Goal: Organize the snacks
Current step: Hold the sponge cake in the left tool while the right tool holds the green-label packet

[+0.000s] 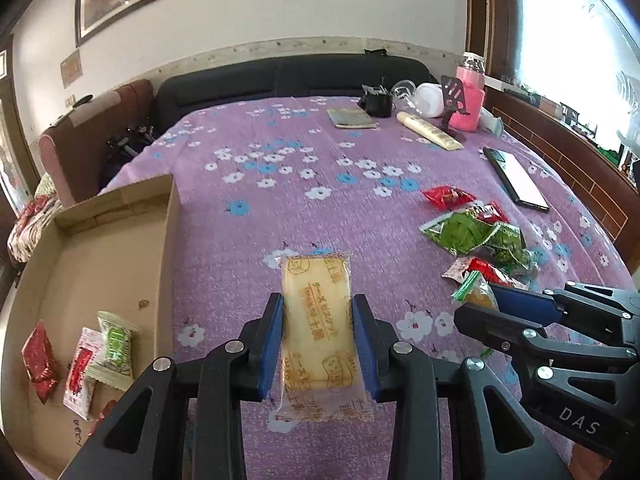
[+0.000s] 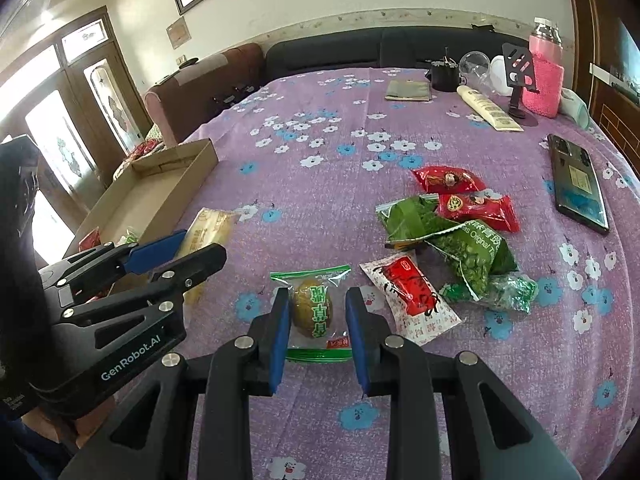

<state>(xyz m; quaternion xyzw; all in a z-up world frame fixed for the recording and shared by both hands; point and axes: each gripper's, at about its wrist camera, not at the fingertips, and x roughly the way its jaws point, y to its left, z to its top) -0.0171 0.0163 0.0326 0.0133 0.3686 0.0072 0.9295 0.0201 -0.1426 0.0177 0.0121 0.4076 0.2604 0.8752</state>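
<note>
**Mei:** Left claw (image 1: 318,336) first: what has it got?

**Tao:** Its blue pads sit against both long edges of a pale yellow clear-wrapped biscuit packet (image 1: 316,328), so I judge it closed on the packet. The packet's long axis runs straight out along the fingers, away from the camera, over the purple flowered cloth on the tabletop (image 1: 320,200). Whether it is lifted or lies on the cloth, I cannot tell.

**Mei:** And where would it go?

**Tao:** The shallow brown cardboard tray (image 1: 170,248) lies to the left of that claw, its near wall just beside the packet. Small wrapped snacks (image 1: 80,360) are already inside, red, white and green. So the left claw is the nearer one, and my guess is a short carry leftward over the wall.

**Mei:** Now the right claw (image 2: 318,330).

**Tao:** It brackets a small clear green-edged pouch with a brown egg-shaped snack (image 2: 312,312). Its pads are partly open, with small gaps showing on both sides, so it has hold of nothing yet. The pouch lies flat on the cloth, long axis along the fingers.

**Mei:** Anything further right?

**Tao:** A loose pile of red and green wrapped snacks (image 2: 460,236), near the right claw and well apart from the tray.
</note>
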